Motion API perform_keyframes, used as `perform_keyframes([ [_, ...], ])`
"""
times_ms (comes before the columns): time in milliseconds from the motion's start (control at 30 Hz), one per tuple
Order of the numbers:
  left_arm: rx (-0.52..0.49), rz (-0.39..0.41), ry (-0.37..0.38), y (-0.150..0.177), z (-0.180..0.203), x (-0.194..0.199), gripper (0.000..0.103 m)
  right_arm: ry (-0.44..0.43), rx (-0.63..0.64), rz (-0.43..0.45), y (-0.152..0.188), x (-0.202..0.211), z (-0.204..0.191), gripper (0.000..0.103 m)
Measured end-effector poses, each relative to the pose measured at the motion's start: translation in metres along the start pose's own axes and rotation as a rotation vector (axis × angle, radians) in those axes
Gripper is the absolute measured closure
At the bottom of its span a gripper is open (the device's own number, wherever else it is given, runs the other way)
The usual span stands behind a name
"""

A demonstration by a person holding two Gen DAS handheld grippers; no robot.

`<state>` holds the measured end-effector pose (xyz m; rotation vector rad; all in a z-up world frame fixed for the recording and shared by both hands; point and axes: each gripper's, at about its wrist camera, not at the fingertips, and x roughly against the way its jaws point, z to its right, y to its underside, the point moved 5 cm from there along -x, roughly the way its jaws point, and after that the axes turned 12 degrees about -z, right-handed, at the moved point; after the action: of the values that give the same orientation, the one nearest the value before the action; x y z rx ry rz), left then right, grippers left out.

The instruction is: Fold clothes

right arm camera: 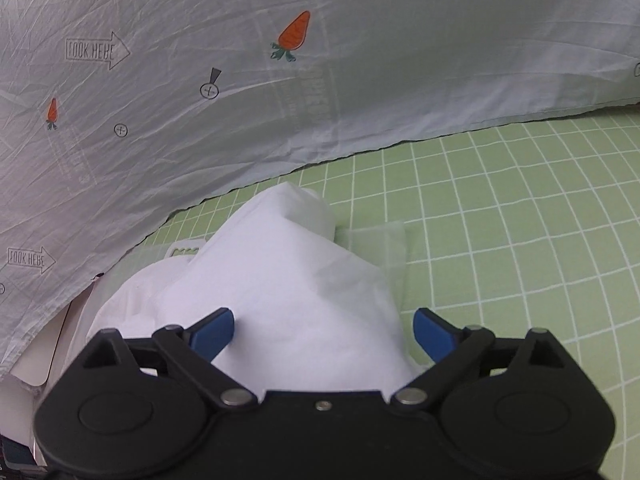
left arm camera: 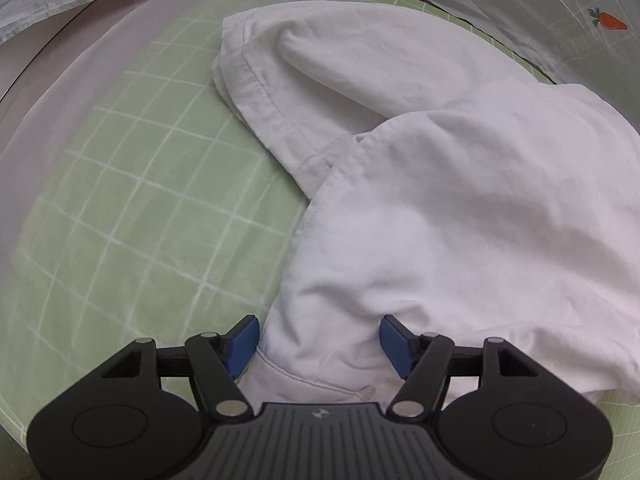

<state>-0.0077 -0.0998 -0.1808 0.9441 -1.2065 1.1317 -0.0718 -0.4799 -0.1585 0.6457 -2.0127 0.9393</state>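
A white garment (left arm camera: 440,208) lies bunched on a green checked sheet (left arm camera: 132,208), with a hemmed part stretching to the back left. My left gripper (left arm camera: 318,340) is open, its blue pads on either side of a stitched edge of the garment. In the right wrist view the same white garment (right arm camera: 288,288) rises in a loose peak. My right gripper (right arm camera: 324,332) is open, with the cloth lying between its blue pads. A thin translucent layer of cloth (right arm camera: 380,244) lies flat beside the peak.
A pale quilt with carrot prints (right arm camera: 280,80) covers the back of the bed and also shows in the left wrist view (left arm camera: 592,20). The green checked sheet (right arm camera: 520,220) spreads to the right. A brown strip (left arm camera: 60,68) shows beyond the sheet's left edge.
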Motion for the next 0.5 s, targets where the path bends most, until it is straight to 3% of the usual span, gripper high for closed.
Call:
perform_keyframes([
  [100, 0.015, 0.002, 0.001, 0.002, -0.001, -0.002, 0.037, -0.004, 0.018, -0.054, 0.001, -0.019, -0.004, 0.006],
  [167, 0.026, 0.002, 0.001, 0.003, -0.001, -0.003, 0.039, -0.009, 0.025, -0.083, 0.002, -0.029, -0.007, 0.013],
  [267, 0.034, 0.002, 0.0, 0.004, -0.002, -0.004, 0.042, -0.002, 0.023, -0.081, 0.004, -0.024, -0.008, 0.033],
  [333, 0.023, 0.0, -0.007, 0.006, 0.0, -0.004, 0.044, 0.005, 0.031, -0.075, 0.005, -0.02, -0.007, 0.055],
  [500, 0.011, 0.016, -0.018, 0.011, 0.005, -0.004, 0.053, -0.002, 0.02, -0.036, 0.012, -0.012, -0.004, 0.071],
])
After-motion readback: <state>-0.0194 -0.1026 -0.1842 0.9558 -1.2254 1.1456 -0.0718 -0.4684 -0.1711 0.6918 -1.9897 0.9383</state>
